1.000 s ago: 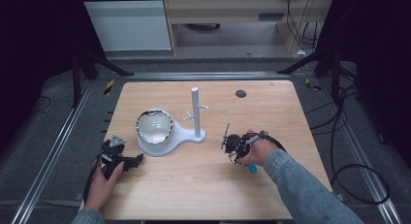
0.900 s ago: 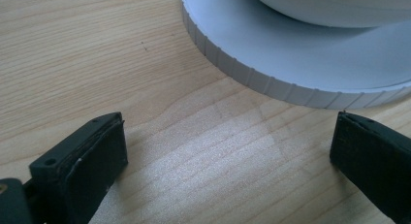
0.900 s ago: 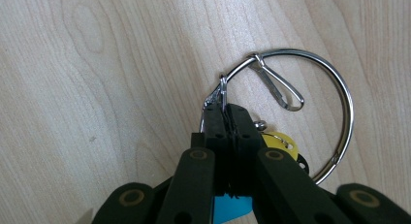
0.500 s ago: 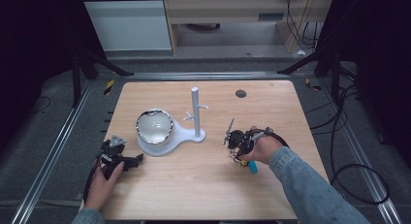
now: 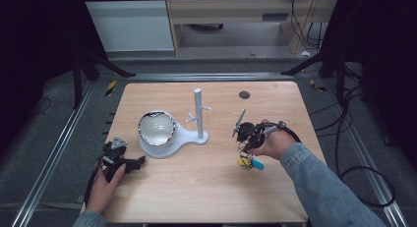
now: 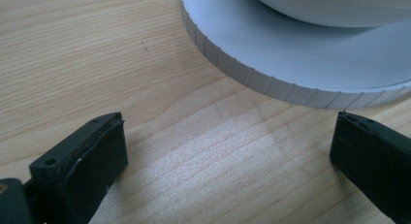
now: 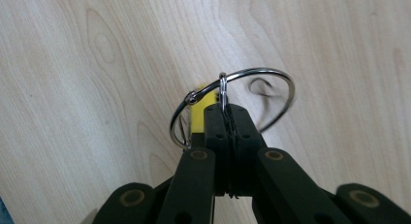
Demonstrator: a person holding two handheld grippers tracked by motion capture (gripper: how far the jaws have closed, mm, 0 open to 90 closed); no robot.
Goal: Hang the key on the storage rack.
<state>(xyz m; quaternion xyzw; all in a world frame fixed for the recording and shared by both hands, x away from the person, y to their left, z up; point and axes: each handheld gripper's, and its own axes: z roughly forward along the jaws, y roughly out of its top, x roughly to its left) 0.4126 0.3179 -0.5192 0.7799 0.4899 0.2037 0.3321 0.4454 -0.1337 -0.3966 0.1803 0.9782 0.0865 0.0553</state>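
My right gripper points down over the right half of the wooden table, shut on a metal key ring. A yellow tag and a blue tag hang from the ring just above the wood. In the right gripper view the jaws meet on the ring's wire, with the yellow tag behind them. My left gripper rests at the table's left front, open with nothing between its jaws. Its gripper view faces the ribbed rim of the white stand base.
The white stand has an upright post with pegs and carries a shiny bowl on its left end. A small dark disc lies near the far edge. Metal rails run along both sides of the table.
My right hand has risen and moved slightly right, lifting the key ring and its tags off the table. The left hand has stayed put.
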